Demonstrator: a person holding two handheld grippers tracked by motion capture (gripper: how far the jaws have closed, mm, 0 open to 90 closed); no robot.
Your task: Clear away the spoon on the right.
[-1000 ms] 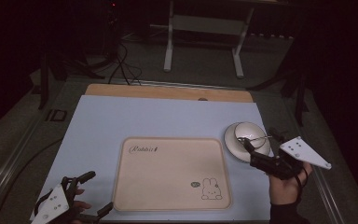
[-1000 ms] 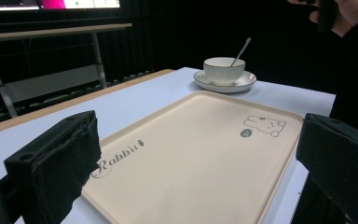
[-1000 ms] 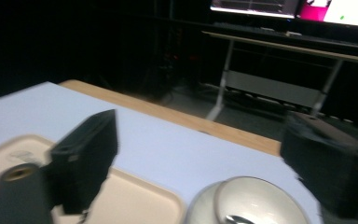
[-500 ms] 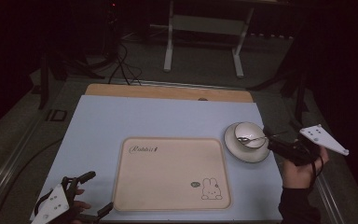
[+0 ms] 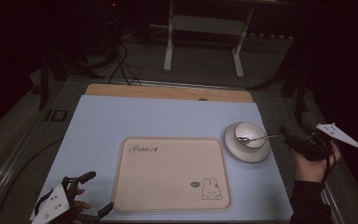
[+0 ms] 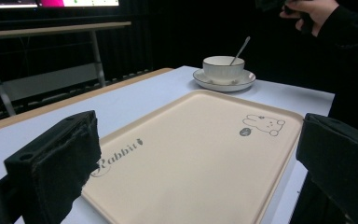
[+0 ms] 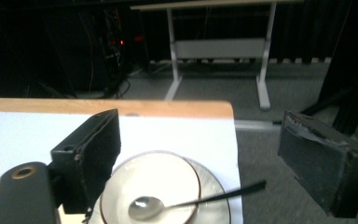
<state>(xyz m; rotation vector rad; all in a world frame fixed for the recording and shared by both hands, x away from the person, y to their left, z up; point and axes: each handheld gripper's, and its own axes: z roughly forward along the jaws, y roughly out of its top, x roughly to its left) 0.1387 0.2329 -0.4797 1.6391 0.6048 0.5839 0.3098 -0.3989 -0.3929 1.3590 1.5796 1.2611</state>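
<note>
One cup (image 5: pixel 250 133), one saucer (image 5: pixel 247 150), one spoon (image 5: pixel 256 138), one cream tray (image 5: pixel 171 173) — the cup sits on the saucer at the mat's right side, just beside the tray, with the spoon's bowl inside it and the handle leaning out to the right. The right gripper (image 5: pixel 292 139) hangs just off the handle's tip, jaws wide, holding nothing. The left gripper (image 5: pixel 91 192) rests at the near left corner, jaws wide too. A pale blue mat (image 5: pixel 121 116) covers the wooden table (image 5: pixel 168 92); the room behind is dark — a white-legged stand (image 5: pixel 203 37), cables (image 5: pixel 121 65) on the floor.

Bare tray (image 5: pixel 168 172) mid-table; only cup (image 5: pixel 249 134) and saucer (image 5: pixel 247 150) obstruct right edge.
</note>
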